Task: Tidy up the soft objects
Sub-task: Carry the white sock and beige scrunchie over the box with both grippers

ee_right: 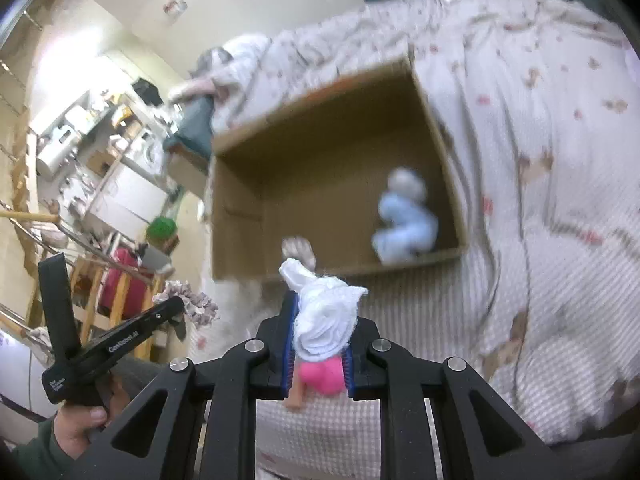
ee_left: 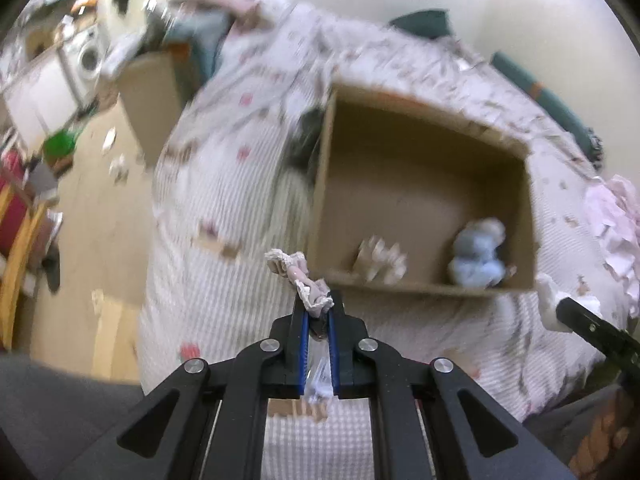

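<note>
An open cardboard box [ee_left: 424, 148] [ee_right: 320, 136] lies on the bed. Inside it sit a light blue plush toy [ee_left: 478, 254] [ee_right: 404, 216] and a beige crumpled item [ee_left: 380, 262]. My left gripper [ee_left: 318, 304] is shut on a small doll in a pink lacy dress [ee_left: 304, 280], held just before the box's near rim. My right gripper [ee_right: 320, 320] is shut on a soft doll in white cloth with a pink body [ee_right: 324, 320], also just short of the box's near rim. The left gripper shows at the left in the right wrist view [ee_right: 176, 304].
A floral quilt [ee_left: 240, 140] [ee_right: 540, 160] covers the bed. A pink cloth pile [ee_left: 612, 220] lies at the right. A wooden floor [ee_left: 92, 200] with scattered scraps, a red and wooden chair [ee_right: 120, 284], a green object [ee_right: 162, 226] and shelves with a washing machine [ee_left: 90, 56] are at left.
</note>
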`<state>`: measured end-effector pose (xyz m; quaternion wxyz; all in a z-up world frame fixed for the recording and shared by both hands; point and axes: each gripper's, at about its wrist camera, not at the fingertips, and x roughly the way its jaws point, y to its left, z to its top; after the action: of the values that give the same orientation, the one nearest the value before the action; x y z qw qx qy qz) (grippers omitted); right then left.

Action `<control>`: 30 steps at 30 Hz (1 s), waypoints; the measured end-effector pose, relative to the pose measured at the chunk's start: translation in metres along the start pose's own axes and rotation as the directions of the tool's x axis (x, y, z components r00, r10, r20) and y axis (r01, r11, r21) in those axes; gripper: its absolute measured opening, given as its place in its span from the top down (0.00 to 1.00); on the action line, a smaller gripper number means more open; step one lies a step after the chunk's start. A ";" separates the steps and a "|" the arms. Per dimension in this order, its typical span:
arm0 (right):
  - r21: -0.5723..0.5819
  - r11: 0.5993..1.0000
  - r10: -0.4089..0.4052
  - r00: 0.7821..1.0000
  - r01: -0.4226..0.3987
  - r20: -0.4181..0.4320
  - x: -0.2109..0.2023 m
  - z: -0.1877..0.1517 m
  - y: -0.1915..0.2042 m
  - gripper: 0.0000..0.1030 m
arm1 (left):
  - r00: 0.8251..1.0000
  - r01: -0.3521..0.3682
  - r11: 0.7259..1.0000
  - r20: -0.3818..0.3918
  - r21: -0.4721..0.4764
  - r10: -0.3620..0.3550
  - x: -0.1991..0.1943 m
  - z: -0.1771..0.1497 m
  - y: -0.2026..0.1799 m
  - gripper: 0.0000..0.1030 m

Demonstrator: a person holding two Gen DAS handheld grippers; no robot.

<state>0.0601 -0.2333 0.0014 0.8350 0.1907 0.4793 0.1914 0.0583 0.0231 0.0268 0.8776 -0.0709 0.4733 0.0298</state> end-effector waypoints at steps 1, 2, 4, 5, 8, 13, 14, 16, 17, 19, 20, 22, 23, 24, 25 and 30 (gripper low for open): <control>-0.005 1.000 0.005 1.000 -0.005 0.020 -0.007 0.006 0.001 0.80 | 1.000 0.010 1.000 0.022 0.013 -0.011 -0.007 0.007 -0.003 0.92; -0.006 1.000 0.010 0.999 -0.009 0.033 -0.012 0.010 0.002 0.80 | 0.999 0.022 0.999 0.042 0.024 -0.023 -0.014 0.014 -0.007 0.92; -0.015 1.000 0.012 0.999 -0.011 0.049 -0.019 0.018 0.003 0.80 | 0.996 0.037 0.998 0.076 0.043 -0.040 -0.024 0.026 -0.014 0.92; -0.023 1.000 0.011 0.998 -0.009 0.058 -0.021 0.022 0.004 0.80 | 0.994 0.044 0.997 0.095 0.060 -0.049 -0.029 0.034 -0.018 0.92; -0.044 0.999 0.003 0.997 0.000 0.071 -0.025 0.034 0.006 0.80 | 0.990 0.043 0.993 0.131 0.107 -0.057 -0.035 0.048 -0.029 0.92; -0.070 0.997 -0.007 0.996 0.013 0.085 -0.022 0.055 0.014 0.80 | 0.986 0.019 0.979 0.156 0.203 -0.051 -0.025 0.064 -0.048 0.92; -0.075 0.997 -0.010 0.996 0.017 0.087 -0.020 0.059 0.015 0.80 | 0.987 0.026 0.978 0.151 0.207 -0.059 -0.021 0.067 -0.049 0.92; -0.085 0.996 -0.016 0.996 0.024 0.087 -0.015 0.066 0.015 0.80 | 0.987 0.028 0.976 0.147 0.217 -0.061 -0.014 0.070 -0.052 0.92; -0.087 0.996 -0.021 0.996 0.028 0.086 -0.012 0.068 0.015 0.80 | 0.987 0.029 0.975 0.145 0.222 -0.062 -0.010 0.073 -0.054 0.92; -0.087 0.996 -0.020 0.996 0.027 0.081 -0.004 0.073 0.014 0.80 | 0.988 0.036 0.974 0.138 0.223 -0.068 -0.001 0.076 -0.055 0.92; -0.089 0.996 -0.021 0.997 0.028 0.081 0.001 0.075 0.013 0.80 | 0.988 0.040 0.974 0.135 0.221 -0.071 0.003 0.078 -0.056 0.92; -0.095 0.995 -0.028 0.997 0.035 0.077 0.010 0.078 0.011 0.80 | 0.989 0.048 0.975 0.124 0.219 -0.076 0.014 0.080 -0.057 0.92; -0.097 0.995 -0.030 0.997 0.037 0.073 0.016 0.080 0.010 0.80 | 0.990 0.053 0.974 0.116 0.220 -0.080 0.021 0.081 -0.059 0.92; -0.097 0.994 -0.033 0.997 0.040 0.070 0.021 0.081 0.008 0.80 | 0.991 0.059 0.973 0.104 0.222 -0.084 0.029 0.081 -0.060 0.92; -0.096 0.995 -0.035 0.997 0.041 0.065 0.026 0.081 0.007 0.80 | 0.991 0.064 0.973 0.097 0.223 -0.088 0.035 0.080 -0.061 0.92; -0.060 0.997 -0.042 0.999 0.044 0.024 0.054 0.076 -0.011 0.80 | 0.994 0.093 0.969 0.035 0.231 -0.103 0.071 0.070 -0.063 0.92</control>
<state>0.1530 -0.2261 -0.0081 0.8498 0.1574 0.4676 0.1855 0.1626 -0.0299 0.0119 0.8910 0.0081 0.4490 -0.0666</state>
